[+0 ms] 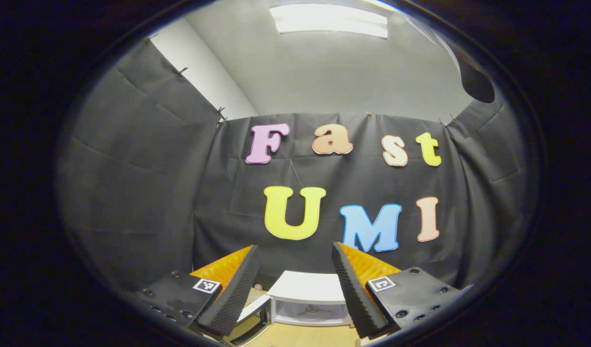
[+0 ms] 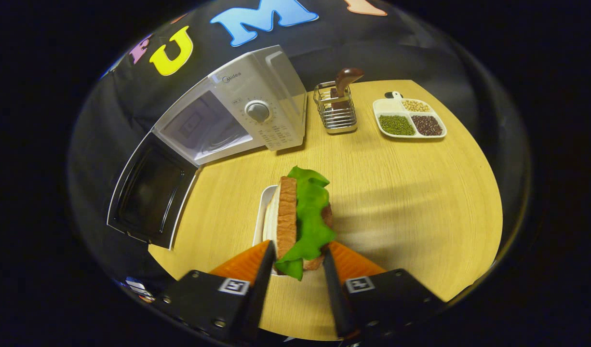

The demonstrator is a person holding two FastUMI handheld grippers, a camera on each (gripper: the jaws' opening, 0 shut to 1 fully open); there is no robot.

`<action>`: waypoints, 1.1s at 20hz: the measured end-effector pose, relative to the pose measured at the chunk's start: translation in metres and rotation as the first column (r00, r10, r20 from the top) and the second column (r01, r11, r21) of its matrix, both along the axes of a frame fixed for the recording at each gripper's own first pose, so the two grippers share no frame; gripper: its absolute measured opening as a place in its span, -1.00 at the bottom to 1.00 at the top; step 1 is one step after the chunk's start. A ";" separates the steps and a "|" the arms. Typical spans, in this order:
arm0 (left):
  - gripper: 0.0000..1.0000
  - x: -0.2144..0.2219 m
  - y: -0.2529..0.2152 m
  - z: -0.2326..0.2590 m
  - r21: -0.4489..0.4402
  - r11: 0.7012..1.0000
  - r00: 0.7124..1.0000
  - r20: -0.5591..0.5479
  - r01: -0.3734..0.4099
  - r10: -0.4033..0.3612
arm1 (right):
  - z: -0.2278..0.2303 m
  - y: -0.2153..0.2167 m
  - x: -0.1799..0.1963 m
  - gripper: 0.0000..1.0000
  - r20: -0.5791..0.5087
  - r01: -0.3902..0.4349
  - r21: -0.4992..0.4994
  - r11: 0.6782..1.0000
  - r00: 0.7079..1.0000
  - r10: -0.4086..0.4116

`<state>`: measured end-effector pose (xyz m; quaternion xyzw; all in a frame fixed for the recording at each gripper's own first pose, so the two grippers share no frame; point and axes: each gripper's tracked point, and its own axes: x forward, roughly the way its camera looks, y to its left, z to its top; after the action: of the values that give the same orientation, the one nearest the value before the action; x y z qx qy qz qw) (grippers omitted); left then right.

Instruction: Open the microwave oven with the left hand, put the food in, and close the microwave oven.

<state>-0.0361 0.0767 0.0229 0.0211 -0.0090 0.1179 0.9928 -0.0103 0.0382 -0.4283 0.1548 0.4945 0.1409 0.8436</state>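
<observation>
The right tool [image 2: 298, 262] is clamped on the sandwich [image 2: 300, 221], above a white plate [image 2: 265, 205] on the table [image 2: 396, 193]. The microwave [image 2: 247, 115] stands past the sandwich, door [image 2: 148, 193] wide open. A rack [image 2: 335, 108] and bean tray [image 2: 409, 119] sit beside the microwave. The left tool [image 1: 295, 284] is spread apart, high above the microwave [image 1: 307, 299].

A round light-wood table [image 2: 396, 193] is carrying a wire metal basket [image 2: 335, 115] with a brown-handled utensil [image 2: 346, 79] standing upright in it. Just beside it, a white three-compartment dish [image 2: 410, 119] is showing green, dark red and pale beans in separate sections. A ceiling light panel [image 1: 328, 20] is glowing overhead.
</observation>
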 end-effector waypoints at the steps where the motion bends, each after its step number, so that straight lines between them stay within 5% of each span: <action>1: 0.86 0.002 0.001 -0.007 0.004 1.000 1.000 -0.021 0.006 -0.006 | -0.001 0.003 -0.001 -0.35 -0.012 -0.007 0.016 1.000 1.000 0.008; 2: 0.86 0.004 0.003 -0.012 0.006 1.000 0.999 -0.034 0.011 -0.011 | 0.001 0.002 -0.001 -0.38 -0.018 0.005 0.032 0.999 1.000 -0.004; 3: 0.86 0.007 0.005 -0.016 0.001 1.000 0.999 -0.043 0.019 -0.019 | 0.003 0.004 -0.001 -0.62 -0.025 0.011 0.043 0.999 1.000 -0.010; 10: 0.91 0.019 0.045 -0.003 -0.061 0.992 0.994 -0.018 0.107 -0.109 | 0.051 0.030 0.002 -0.61 0.037 0.128 0.152 0.980 0.990 -0.135; 15: 0.86 0.026 0.093 0.009 -0.067 0.985 0.987 0.000 0.158 -0.158 | 0.112 0.104 0.014 -0.62 0.089 0.176 0.447 0.877 0.967 -0.239; 22: 0.86 0.035 0.141 0.029 -0.044 0.977 0.978 0.018 0.210 -0.210 | 0.126 0.201 0.044 -0.62 0.101 0.170 0.576 0.799 0.956 -0.275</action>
<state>-0.0013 0.2177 0.0521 -0.0034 -0.0152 0.0126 0.9998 0.0340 0.2395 -0.3024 0.4397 0.3313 0.1930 0.8122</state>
